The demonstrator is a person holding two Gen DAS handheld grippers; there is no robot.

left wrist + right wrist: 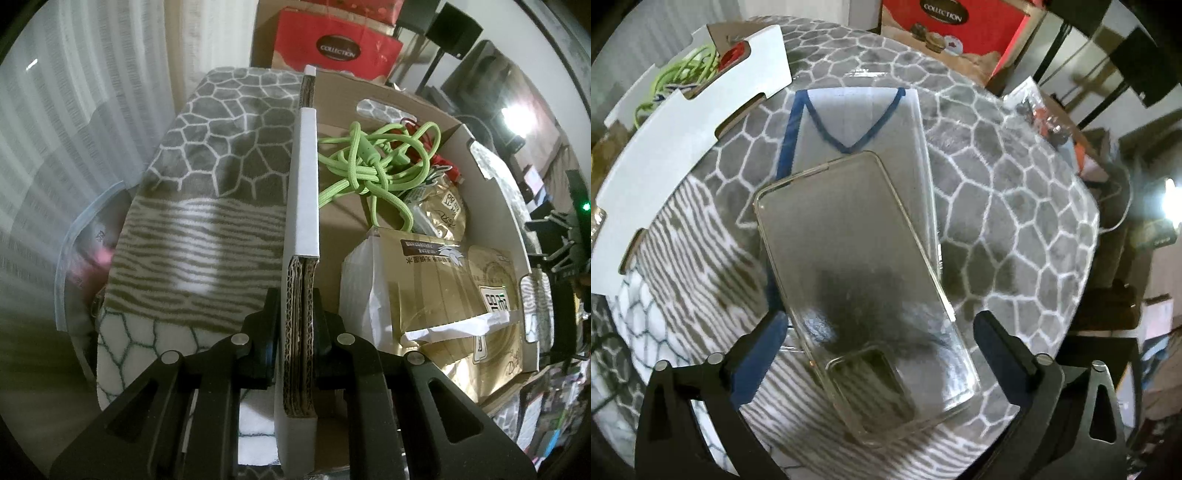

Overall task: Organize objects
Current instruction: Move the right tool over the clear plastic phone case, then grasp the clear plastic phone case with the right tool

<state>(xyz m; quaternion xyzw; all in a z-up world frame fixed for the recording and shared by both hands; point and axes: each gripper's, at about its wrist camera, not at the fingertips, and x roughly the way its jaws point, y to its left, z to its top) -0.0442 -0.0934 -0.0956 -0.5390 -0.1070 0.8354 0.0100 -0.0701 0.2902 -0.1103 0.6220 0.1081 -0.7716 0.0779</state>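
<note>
On the grey patterned blanket a clear phone case lies at the centre, box at ten o'clock. The left gripper is clenched on the box wall — steadying it. The right gripper gapes, astride the case, holding nothing — next it should squeeze and lift.

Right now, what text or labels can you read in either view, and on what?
"COLLECTION": on the red box, in both wrist views.
Gold packets in the cardboard box: upside-down East Asian print, too small and warped to read reliably.
Clear phone case: no text.
</note>
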